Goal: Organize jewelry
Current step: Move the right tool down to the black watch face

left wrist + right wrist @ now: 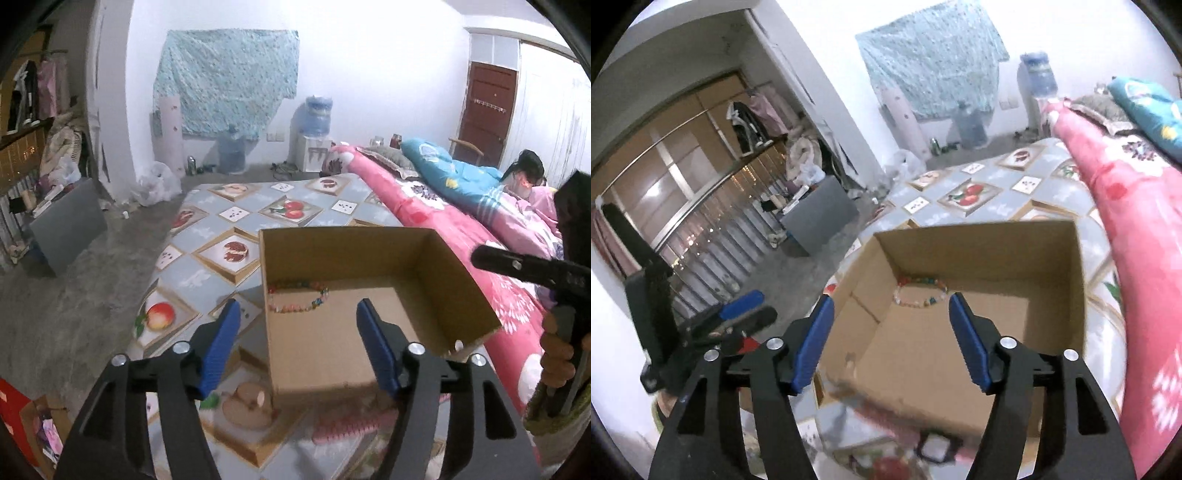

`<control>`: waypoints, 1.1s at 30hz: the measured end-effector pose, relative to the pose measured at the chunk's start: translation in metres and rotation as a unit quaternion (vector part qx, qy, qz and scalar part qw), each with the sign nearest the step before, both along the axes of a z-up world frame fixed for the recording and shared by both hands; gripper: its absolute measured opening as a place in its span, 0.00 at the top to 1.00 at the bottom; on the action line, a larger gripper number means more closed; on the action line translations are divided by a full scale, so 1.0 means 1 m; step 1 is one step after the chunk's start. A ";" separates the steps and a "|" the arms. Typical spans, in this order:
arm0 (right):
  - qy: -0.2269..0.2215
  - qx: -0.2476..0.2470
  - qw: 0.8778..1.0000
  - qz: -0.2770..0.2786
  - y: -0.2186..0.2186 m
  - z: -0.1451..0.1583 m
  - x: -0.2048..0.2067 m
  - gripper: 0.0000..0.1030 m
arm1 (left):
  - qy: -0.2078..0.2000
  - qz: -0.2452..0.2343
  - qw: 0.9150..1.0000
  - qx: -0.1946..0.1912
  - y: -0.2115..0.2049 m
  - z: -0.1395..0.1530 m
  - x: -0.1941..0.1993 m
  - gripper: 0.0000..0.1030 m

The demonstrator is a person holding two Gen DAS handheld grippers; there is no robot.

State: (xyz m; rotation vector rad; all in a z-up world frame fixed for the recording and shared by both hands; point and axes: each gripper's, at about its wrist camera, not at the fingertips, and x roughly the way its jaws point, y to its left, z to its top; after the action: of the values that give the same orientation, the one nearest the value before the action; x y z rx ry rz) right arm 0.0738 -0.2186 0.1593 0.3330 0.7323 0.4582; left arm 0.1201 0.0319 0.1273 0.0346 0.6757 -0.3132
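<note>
An open cardboard box [369, 251] sits on the fruit-patterned bed cover; it also shows in the right wrist view [979, 240]. A colourful bead bracelet [299, 297] lies on the box floor at its far left corner, seen too in the right wrist view [921, 291]. My left gripper [297, 317] is open and empty, held above the box's near left part. My right gripper [890, 315] is open and empty above the box's near side. The left gripper's blue pads [742, 301] appear at the left of the right wrist view.
A pink floral quilt [461, 236] runs along the right of the box, with a person [524, 181] lying further back. The patterned bed cover [236, 218] stretches beyond the box. A grey box [70, 225] stands on the concrete floor at left. Pink items [347, 424] lie blurred below the box.
</note>
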 end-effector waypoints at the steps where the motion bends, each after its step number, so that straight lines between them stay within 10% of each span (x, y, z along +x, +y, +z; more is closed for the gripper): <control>1: -0.001 -0.002 1.000 0.003 0.000 -0.003 -0.008 0.38 | -0.001 0.002 1.000 0.005 0.000 -0.003 -0.008 0.36; 15: 0.076 -0.074 0.994 0.005 0.011 -0.094 -0.066 0.37 | 0.101 0.047 0.994 0.010 0.007 -0.097 -0.051 0.33; 33: 0.076 -0.114 0.991 0.008 0.025 -0.111 -0.069 0.46 | 0.151 0.043 0.988 -0.006 0.007 -0.137 -0.043 0.33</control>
State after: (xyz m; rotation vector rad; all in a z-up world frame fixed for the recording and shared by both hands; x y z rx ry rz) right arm 0.0044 -0.1934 0.0484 0.1488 0.9263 0.3629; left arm 0.0775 0.0390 -0.0098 -0.0540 0.9729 -0.2416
